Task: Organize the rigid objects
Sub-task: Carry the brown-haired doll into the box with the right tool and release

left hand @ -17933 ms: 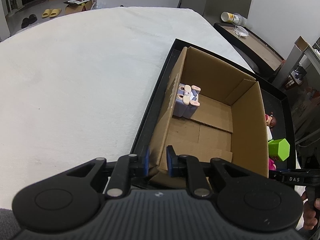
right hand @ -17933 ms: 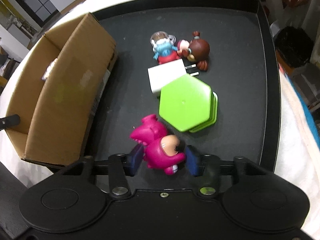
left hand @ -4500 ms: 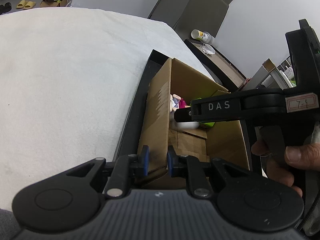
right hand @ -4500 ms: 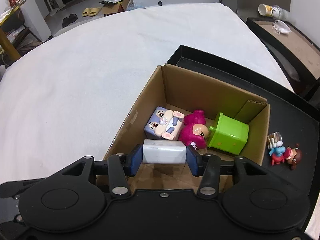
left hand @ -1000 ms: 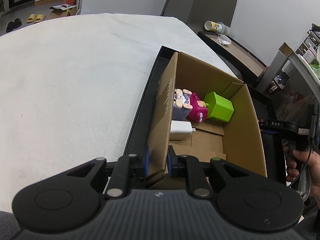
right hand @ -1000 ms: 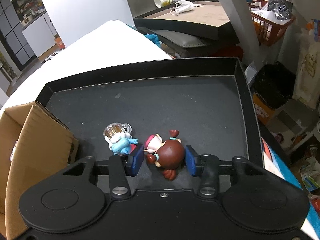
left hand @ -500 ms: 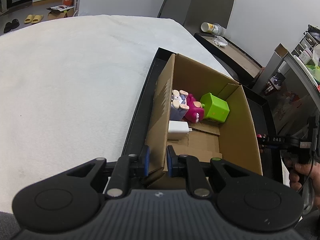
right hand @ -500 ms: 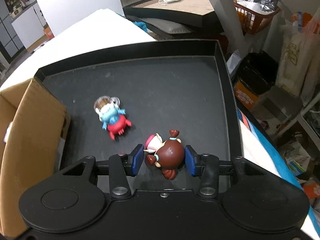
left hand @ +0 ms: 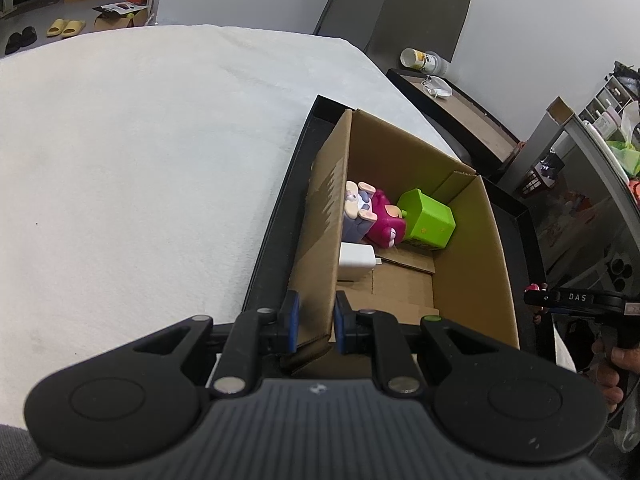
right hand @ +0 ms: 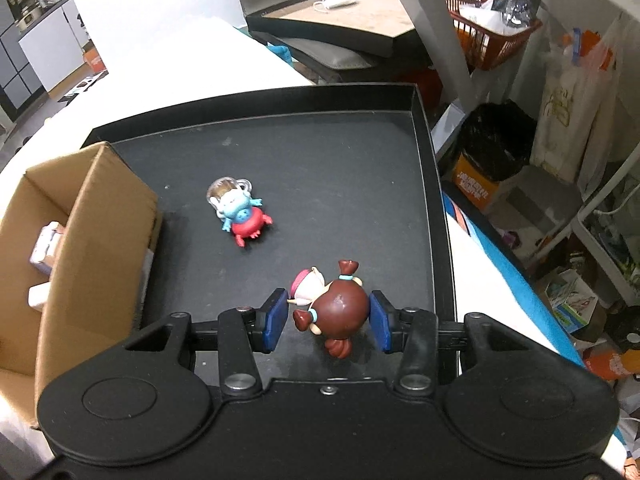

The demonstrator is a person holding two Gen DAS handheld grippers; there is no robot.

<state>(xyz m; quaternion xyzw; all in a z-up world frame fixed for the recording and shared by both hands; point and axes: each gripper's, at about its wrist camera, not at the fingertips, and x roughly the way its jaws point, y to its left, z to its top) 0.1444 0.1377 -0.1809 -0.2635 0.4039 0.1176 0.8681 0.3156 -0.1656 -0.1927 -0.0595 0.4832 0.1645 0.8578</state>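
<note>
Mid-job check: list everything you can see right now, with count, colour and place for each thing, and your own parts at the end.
cardboard box: 1, brown, on the black tray's left part
black tray: 1, black, on the white cloth
white cloth: 1, white, under the tray
bunny cube toy: 1, lilac, in the box by its left wall
pink figure: 1, magenta, in the box beside the bunny cube
green block: 1, green, in the box, right of the pink figure
white charger: 1, white, on the box floor
blue and red figure: 1, lying loose on the tray
brown-haired doll: 1, between the right tool's pads
left tool: clamped on the box wall
right tool: closed on the doll
person's hand: on the right tool's handle
</note>
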